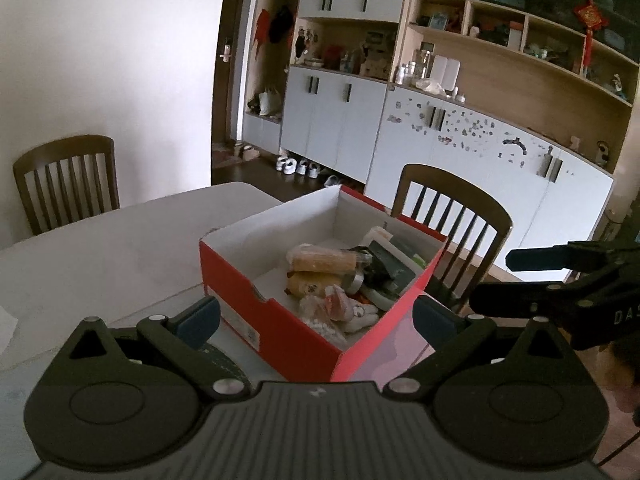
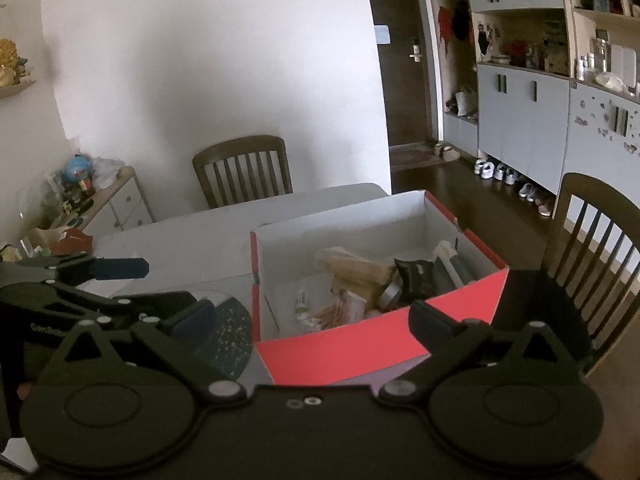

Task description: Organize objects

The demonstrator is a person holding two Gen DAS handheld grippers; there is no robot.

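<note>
A dining room with wall cabinets and wooden chairs backs a pale table. Near its front right corner sits a red shoebox, lidless, packed with small items along its right side: wrapped buns, a dark pouch, a small tube. Left gripper and right gripper both gape wide, empty (sorting looks done, hands backing off). Closing needs the lid, unseen here. Labels are illegible.
</note>
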